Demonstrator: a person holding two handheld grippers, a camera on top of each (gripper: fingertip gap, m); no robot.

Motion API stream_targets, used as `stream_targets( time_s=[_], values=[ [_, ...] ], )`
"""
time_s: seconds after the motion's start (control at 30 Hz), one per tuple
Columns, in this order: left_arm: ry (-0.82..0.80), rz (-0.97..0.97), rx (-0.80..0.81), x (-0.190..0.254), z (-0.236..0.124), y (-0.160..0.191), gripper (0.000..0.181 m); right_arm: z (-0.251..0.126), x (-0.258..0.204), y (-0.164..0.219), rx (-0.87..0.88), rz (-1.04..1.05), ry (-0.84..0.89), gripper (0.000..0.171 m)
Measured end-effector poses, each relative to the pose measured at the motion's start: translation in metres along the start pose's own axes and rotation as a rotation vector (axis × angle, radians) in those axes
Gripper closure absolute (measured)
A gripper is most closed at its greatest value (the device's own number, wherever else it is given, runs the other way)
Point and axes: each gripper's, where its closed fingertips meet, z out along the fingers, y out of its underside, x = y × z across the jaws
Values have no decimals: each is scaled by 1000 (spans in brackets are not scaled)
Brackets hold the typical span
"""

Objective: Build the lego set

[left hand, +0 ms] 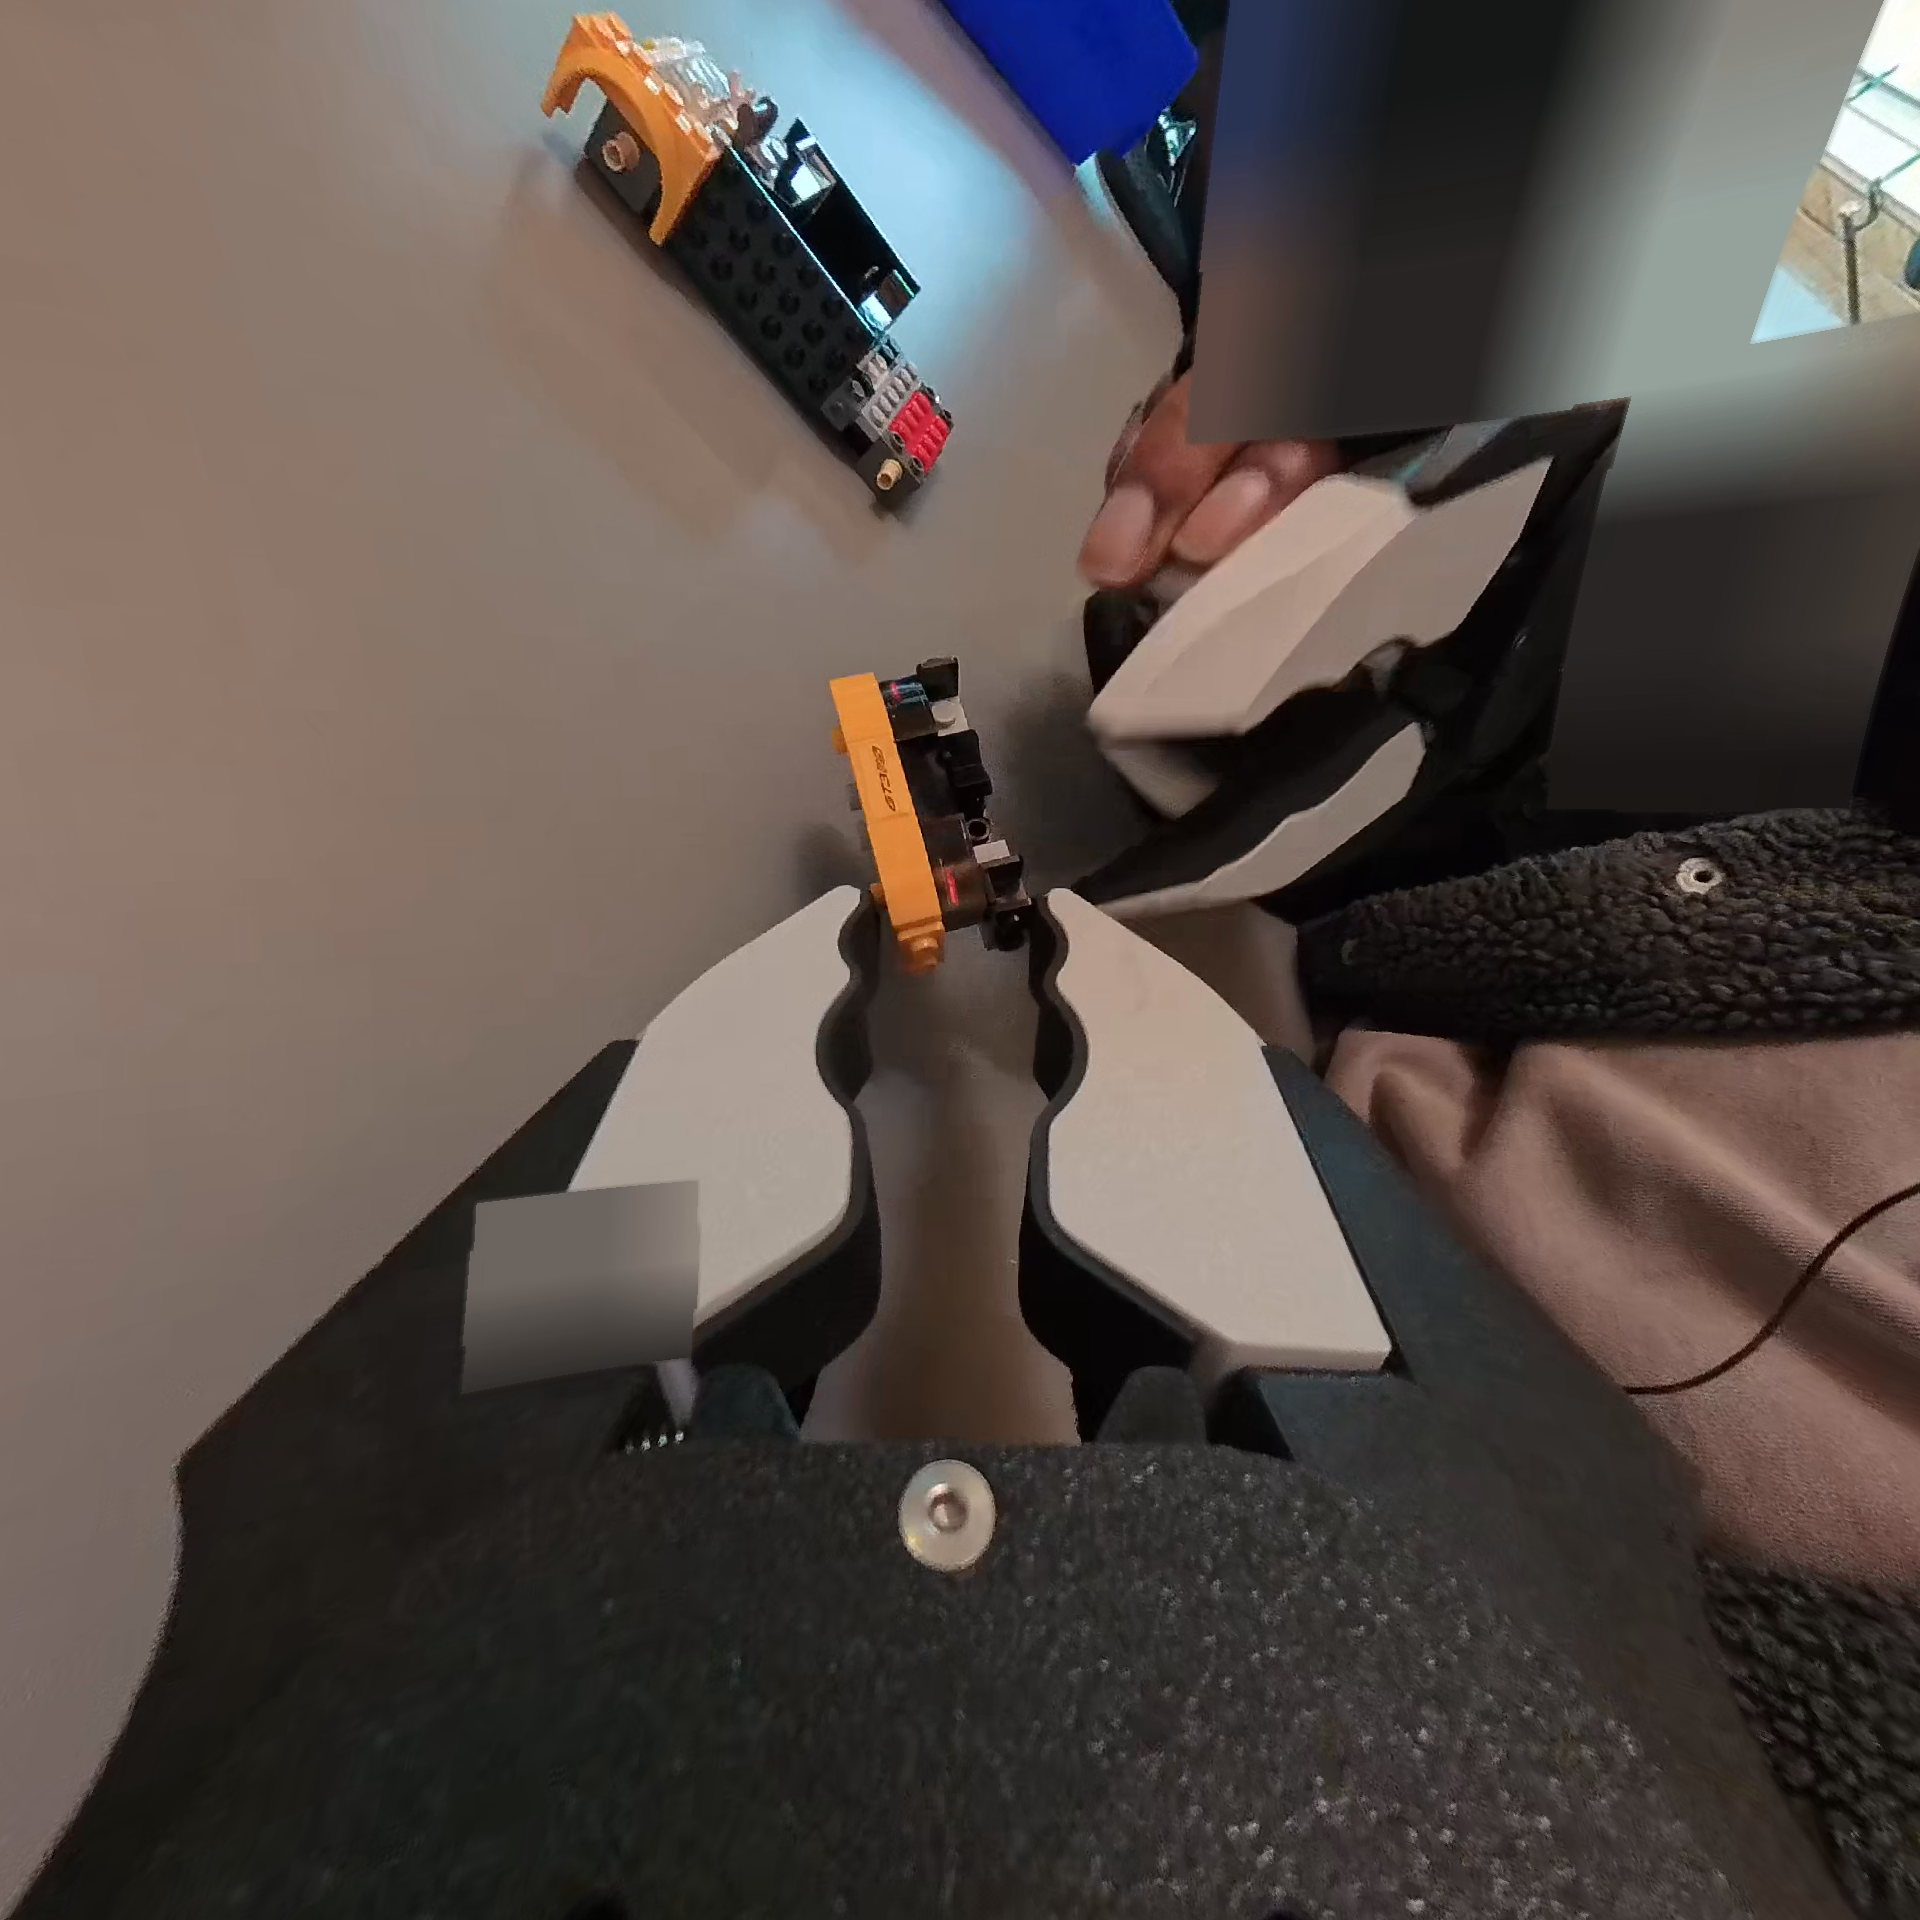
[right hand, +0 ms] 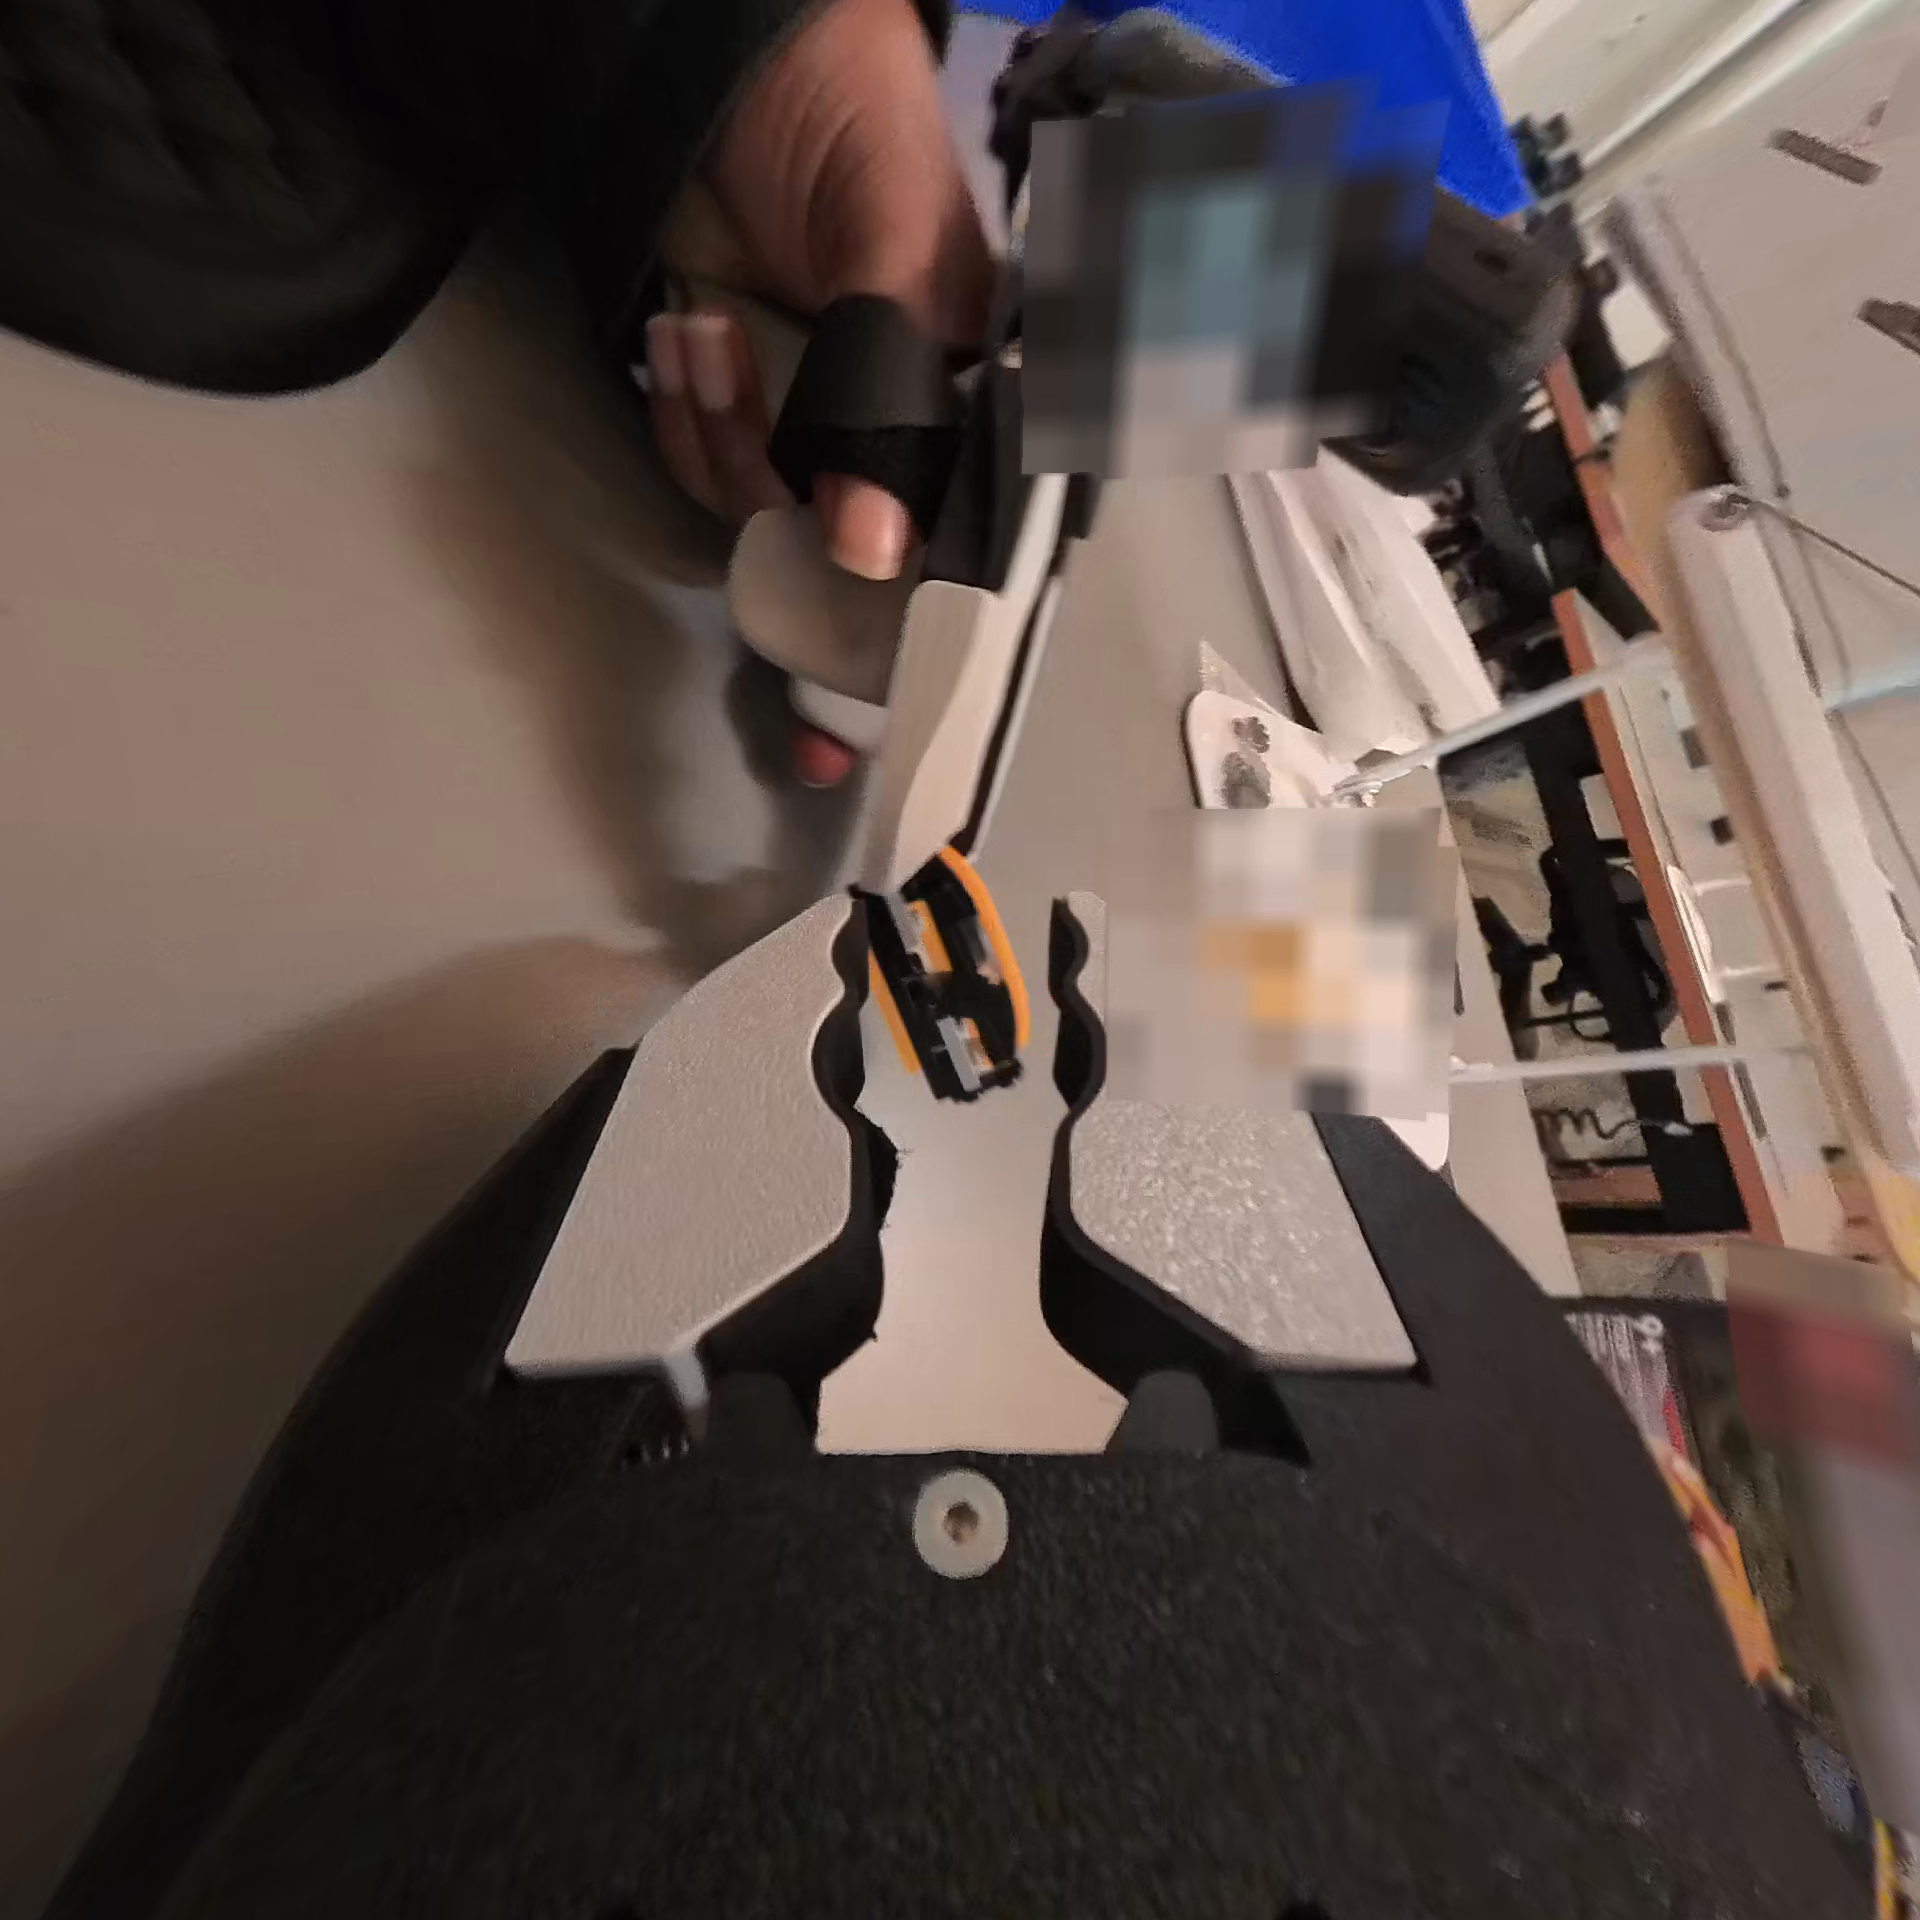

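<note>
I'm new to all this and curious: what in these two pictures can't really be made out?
- Left wrist view: whether the left gripper pinches the orange piece or only brackets it; the tips hide the contact.
- Right wrist view: the same piece is blurred, so its bricks are unclear.
- Left wrist view: the right gripper is smeared; open or shut is unclear.
- Left wrist view: the black chassis has parts too small to identify.

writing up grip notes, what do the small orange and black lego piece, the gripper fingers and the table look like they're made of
Small orange and black lego piece: hard moulded plastic, smooth with a slight gloss and crisp studs.
Left gripper fingers: matte grey, likely rigid plastic, with finely grainy faces and wavy black inner edges that may be rubbery.
Table: smooth grey top with soft reflections, perhaps laminate; not certain.
</note>
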Motion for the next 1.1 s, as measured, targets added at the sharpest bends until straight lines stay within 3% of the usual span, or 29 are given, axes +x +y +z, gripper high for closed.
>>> stream_targets(
  time_s=[0.53,0.77,1.1],
  values=[
    [-29,56,-8,-4,-1,1,154,-49,55,20,105,291,142,133],
    [-27,78,23,-2,-2,-3,154,-19,17,18,33,306,-25,143],
    [-91,144,41,-3,0,-7,154,6,8,27,-69,405,-27,157]
  ],
)
